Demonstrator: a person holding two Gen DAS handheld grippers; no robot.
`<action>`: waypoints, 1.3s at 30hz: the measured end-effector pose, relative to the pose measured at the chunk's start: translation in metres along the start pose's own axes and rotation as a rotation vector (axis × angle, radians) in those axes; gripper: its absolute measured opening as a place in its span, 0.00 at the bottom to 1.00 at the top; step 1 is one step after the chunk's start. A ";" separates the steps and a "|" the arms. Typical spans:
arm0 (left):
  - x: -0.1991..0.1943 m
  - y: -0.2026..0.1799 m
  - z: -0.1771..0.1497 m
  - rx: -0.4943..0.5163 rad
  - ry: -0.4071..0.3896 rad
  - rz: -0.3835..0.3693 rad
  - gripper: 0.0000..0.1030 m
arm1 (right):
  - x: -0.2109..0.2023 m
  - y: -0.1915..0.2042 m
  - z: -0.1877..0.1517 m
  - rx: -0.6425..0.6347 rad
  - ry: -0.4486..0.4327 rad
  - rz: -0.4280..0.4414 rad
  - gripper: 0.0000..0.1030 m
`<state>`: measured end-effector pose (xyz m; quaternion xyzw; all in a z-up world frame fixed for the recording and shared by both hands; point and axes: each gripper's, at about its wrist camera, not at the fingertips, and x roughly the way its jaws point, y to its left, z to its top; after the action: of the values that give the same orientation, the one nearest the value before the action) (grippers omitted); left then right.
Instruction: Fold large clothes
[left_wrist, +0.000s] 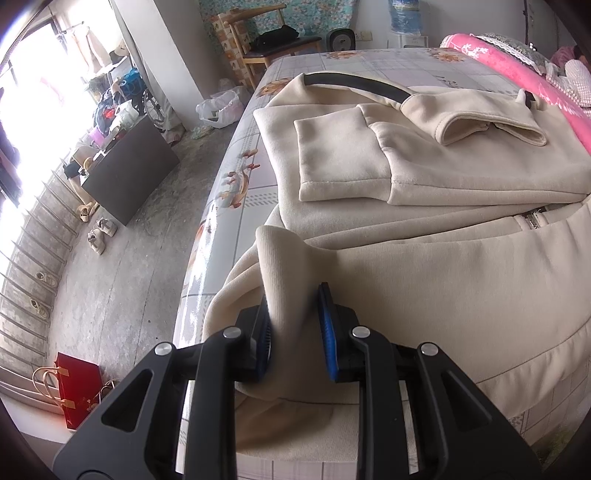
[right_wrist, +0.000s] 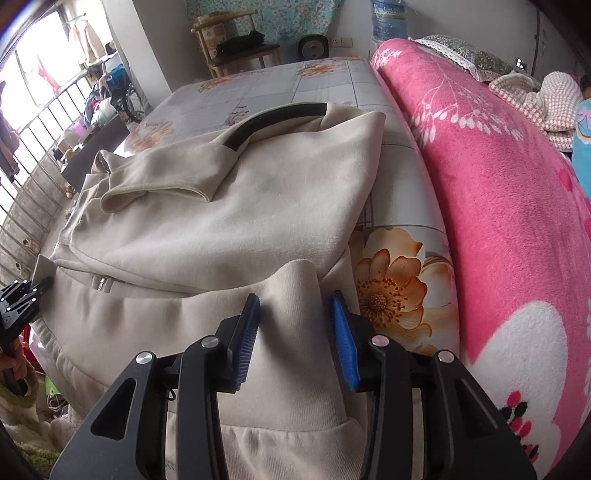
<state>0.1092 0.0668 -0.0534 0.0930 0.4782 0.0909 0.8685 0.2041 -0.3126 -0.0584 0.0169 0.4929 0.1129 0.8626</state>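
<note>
cream jacket (left_wrist: 424, 266) in left gripper (left_wrist: 297, 325) jaws

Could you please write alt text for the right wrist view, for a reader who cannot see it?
The right gripper pinches a raised fold at the near hem of a cream jacket, which lies partly folded on a floral bed sheet. A pink blanket lies to the right.

The bed (right_wrist: 280, 85) lies bare toward its far edge, past the cream jacket (right_wrist: 236, 218). A rolled pink blanket (right_wrist: 498, 192) walls off its right edge (nothing on the left edge).
</note>
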 end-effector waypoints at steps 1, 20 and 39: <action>0.000 0.000 0.000 0.001 0.000 -0.001 0.22 | 0.001 0.000 -0.001 -0.002 0.007 0.000 0.39; 0.000 0.001 0.000 0.006 0.005 -0.008 0.22 | 0.001 0.014 -0.003 -0.058 0.046 -0.039 0.39; 0.000 0.001 0.000 0.009 0.004 -0.003 0.22 | -0.004 0.015 -0.005 -0.092 0.029 -0.012 0.39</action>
<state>0.1093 0.0681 -0.0533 0.0959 0.4803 0.0877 0.8674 0.1953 -0.2993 -0.0553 -0.0276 0.4998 0.1304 0.8558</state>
